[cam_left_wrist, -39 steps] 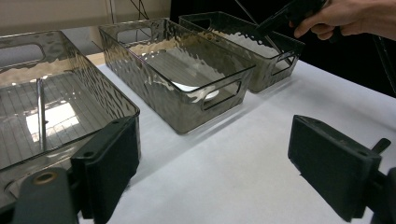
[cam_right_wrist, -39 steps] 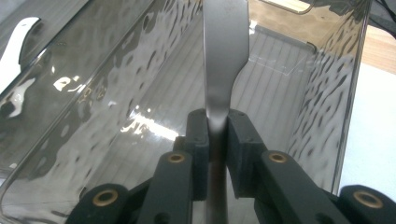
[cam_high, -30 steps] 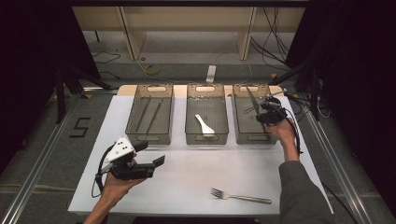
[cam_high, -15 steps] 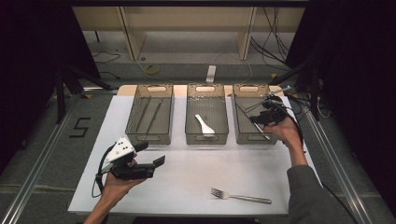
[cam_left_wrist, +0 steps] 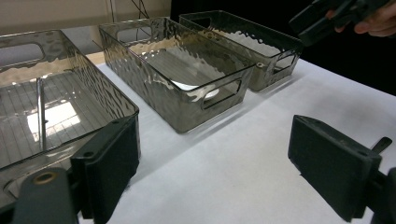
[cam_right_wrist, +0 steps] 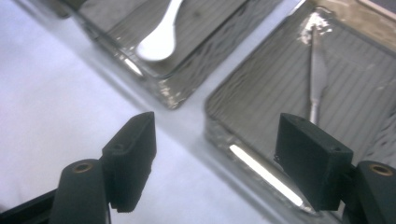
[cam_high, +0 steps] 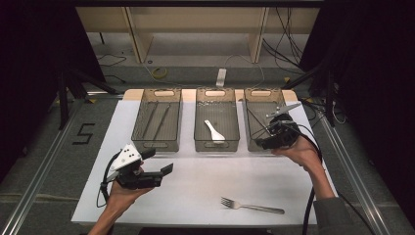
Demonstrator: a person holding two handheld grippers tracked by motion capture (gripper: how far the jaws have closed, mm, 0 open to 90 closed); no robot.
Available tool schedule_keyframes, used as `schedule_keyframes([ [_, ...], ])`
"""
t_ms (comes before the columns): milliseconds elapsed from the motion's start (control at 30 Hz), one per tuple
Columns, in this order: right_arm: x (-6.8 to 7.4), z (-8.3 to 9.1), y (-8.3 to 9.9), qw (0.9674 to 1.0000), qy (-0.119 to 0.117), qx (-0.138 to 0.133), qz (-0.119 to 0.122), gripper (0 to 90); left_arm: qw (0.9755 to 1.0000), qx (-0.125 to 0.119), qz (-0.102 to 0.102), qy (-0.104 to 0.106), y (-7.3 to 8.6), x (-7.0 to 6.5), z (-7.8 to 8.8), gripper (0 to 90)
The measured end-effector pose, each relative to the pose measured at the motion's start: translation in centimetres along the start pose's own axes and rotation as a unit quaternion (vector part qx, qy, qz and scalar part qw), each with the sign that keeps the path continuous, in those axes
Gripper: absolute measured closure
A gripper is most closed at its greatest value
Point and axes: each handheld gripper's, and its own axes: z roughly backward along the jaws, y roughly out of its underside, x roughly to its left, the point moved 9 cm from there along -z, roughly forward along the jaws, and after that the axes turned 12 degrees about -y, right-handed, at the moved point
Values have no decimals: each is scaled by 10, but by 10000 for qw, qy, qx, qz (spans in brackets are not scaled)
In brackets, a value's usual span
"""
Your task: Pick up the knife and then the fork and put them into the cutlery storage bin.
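Nearest thing is the fork [cam_high: 252,206], lying flat on the white table cover [cam_high: 195,191] close to the front edge, well apart from both grippers. It looks like the last piece left to sort, so I'd guess it's next. It's thin and flat on the sheet, so jaws coming in too steep could skate it toward the edge or just pinch the cover. The left gripper [cam_high: 159,161] hangs over the front left of the table with its jaws wide apart and nothing in them. If that hand swings across for the fork while the other one comes back, the two could bump. The right gripper [cam_right_wrist: 219,163] sits over the near rim of the right bin [cam_high: 245,117]. Its jaws have just been opening and they're empty now, with daylight between the pads. The knife [cam_right_wrist: 317,79] lies on that bin's floor, blade pointing away. The view is blurry there, so I can't swear it's fully flat rather than leaning on the wall, and if it's leaning it could slide. A low pull-back could also clip that rim and shove the bin into the middle bin [cam_high: 195,117] just beside it, where the white spoon [cam_high: 214,131] rests. The left bin's chopsticks [cam_high: 156,120] look safe.
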Motion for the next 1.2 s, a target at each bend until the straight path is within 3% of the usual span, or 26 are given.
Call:
schedule_keyframes([
  [333,38,-3,19,9991,-246,219,265,299,10000,0,5,0,0,0,0,155],
  [800,86,-21,63,9934,-688,741,546,292,10000,0,-4,-3,0,0,0,155],
  [1100,100,-30,79,9894,-716,1061,686,294,10000,-18,1,-7,-1,0,1,155],
  [1200,104,-33,84,9875,-787,1166,712,332,10000,-15,-4,-8,0,0,1,155],
])
